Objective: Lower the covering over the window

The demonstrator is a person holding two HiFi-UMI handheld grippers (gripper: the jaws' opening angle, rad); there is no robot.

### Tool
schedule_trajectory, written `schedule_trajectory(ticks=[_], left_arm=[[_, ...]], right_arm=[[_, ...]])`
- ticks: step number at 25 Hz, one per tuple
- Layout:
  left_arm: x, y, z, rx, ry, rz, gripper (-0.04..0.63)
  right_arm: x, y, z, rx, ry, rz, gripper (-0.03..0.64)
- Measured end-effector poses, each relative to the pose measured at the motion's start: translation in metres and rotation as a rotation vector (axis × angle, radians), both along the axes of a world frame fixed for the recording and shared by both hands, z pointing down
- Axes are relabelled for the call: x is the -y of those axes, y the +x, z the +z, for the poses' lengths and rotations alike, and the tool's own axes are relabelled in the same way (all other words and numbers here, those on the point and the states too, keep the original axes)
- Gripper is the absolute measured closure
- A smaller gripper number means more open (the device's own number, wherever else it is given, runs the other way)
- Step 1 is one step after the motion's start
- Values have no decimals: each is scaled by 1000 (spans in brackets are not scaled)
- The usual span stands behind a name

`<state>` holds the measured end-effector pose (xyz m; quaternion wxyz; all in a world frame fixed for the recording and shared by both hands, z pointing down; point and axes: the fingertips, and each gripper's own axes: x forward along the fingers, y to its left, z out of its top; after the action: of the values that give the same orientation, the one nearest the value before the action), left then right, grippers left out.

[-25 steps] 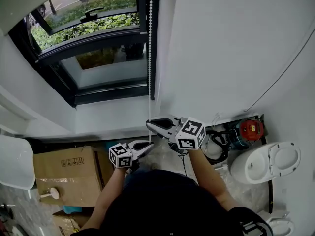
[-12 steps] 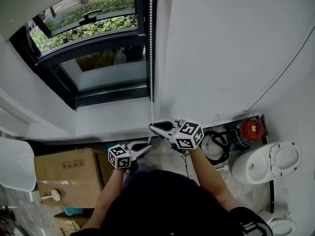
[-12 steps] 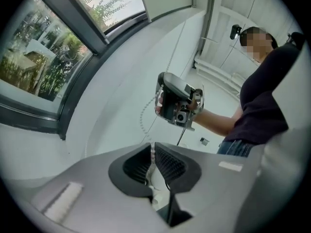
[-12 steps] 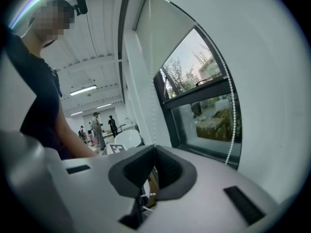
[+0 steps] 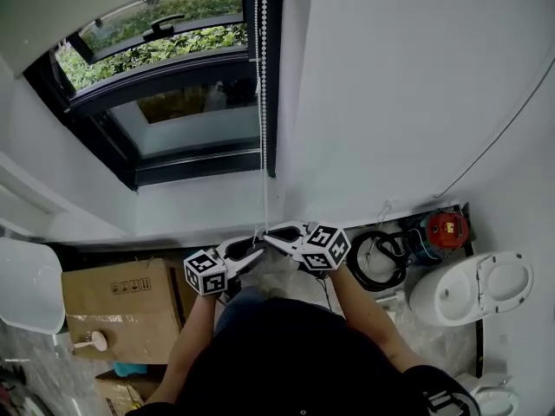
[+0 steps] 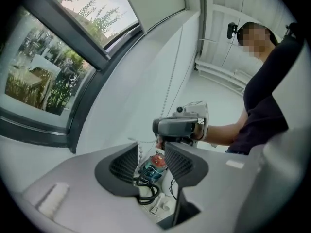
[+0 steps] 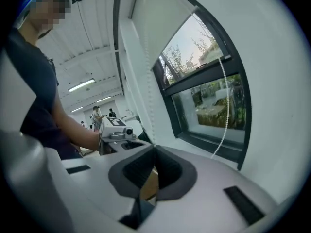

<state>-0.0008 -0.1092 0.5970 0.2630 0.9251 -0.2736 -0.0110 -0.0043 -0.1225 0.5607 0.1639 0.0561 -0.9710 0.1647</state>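
Head view, centre: right gripper [image 5: 264,234] pinches the bead chain [image 5: 263,102]; left gripper [image 5: 251,250], jaws just opened around it, should regrip higher.

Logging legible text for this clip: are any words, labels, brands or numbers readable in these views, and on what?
No text can be read in any view.
On the cardboard box: small printed marks, too small to read.
On the red tool on the floor: a pale label, blurred.
On the cubes of the left gripper and right gripper: black-and-white square markers only, no letters.
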Motion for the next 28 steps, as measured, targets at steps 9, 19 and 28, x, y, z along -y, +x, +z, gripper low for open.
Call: schedule_trajectory(ticks=[9,19,28], left_arm=[[20,-13,-79,-43,189,-23,422],[23,-5,-73,310,291,51,411],[59,-24,-161,116,431,-5,362]], right_arm=[[-3,-11,19,-88,18,-35,603],[-11,-16,44,-105,-45,-9,603],[-3,-25,46,-120,-79,50,603]])
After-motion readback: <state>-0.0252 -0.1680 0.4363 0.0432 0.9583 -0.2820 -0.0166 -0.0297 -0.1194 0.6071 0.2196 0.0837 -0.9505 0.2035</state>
